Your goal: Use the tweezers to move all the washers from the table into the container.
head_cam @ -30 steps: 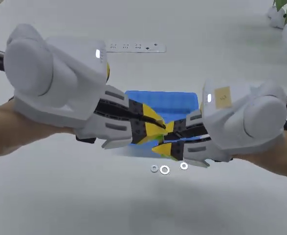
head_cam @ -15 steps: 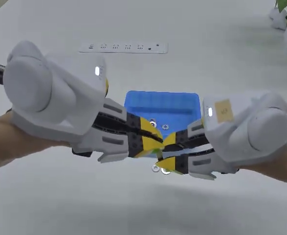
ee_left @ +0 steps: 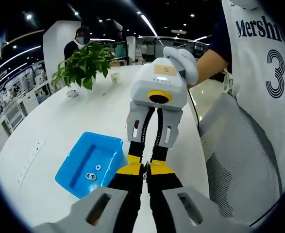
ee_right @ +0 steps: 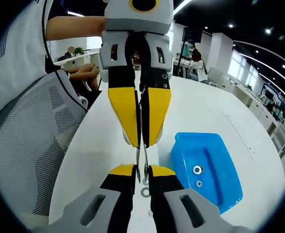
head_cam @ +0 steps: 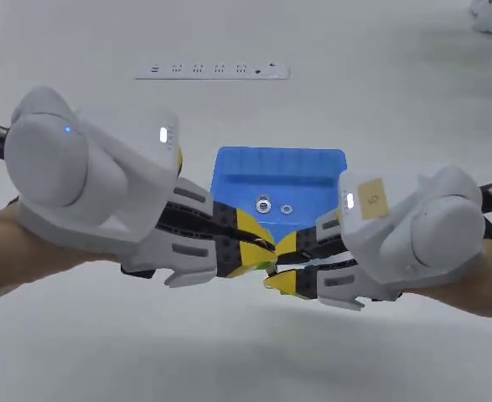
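The left gripper (ee_left: 144, 177) and the right gripper (ee_right: 142, 172) are meeting tip to tip, pointing at each other. The left gripper's jaws are pressing together on the upper part of the tweezers (ee_right: 141, 165), whose two thin legs are running out past its yellow tips. Those legs are lying in the narrow gap between the right gripper's jaws, which are drawn in close against them. The tweezers' points are sitting between the right jaws' yellow pads. I cannot tell whether the points are pinching anything.

One washer (ee_right: 145, 192) is lying on the table just under the right gripper's tips. The blue container (ee_right: 225, 170) is sitting just beside the joined tips, on the far side from the person. Two washers (ee_right: 197, 170) are lying inside it.
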`<state>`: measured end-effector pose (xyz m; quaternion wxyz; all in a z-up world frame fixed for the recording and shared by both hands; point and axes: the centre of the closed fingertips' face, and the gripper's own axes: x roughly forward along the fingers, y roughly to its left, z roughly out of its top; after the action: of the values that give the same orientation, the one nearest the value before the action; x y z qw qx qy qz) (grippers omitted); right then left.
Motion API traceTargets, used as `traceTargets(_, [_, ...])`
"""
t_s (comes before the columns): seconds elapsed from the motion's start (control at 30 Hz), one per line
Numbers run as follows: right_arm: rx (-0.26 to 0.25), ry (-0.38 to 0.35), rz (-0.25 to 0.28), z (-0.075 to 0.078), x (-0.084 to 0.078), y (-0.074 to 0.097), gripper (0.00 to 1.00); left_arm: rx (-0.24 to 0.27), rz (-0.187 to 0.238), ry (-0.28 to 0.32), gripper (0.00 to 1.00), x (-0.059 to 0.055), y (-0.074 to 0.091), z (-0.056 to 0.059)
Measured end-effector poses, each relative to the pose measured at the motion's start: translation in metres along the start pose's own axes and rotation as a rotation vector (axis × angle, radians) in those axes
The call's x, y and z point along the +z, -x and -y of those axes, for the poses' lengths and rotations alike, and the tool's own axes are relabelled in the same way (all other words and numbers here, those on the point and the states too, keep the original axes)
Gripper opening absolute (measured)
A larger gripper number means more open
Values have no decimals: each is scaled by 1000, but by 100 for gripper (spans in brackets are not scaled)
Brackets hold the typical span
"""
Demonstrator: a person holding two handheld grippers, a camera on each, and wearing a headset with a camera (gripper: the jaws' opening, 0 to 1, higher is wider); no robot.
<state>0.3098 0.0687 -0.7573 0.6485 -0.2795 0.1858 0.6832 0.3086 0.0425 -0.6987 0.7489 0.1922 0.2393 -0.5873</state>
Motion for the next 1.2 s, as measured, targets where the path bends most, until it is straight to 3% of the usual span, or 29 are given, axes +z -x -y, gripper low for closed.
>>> traceTargets(0.2, [-2,1,-11,2,-5,-6,12,-4,-22,6,7,-7,-4,-2])
traceTargets(0.4, [-2,-19,-7,6,-6,-11,12,-2,-24,16,7,-11,-6,-8])
traceTargets(1.2, [7,-56,-3,5,-15,-18,12,-9,-22,48,7,-18,-12,-10])
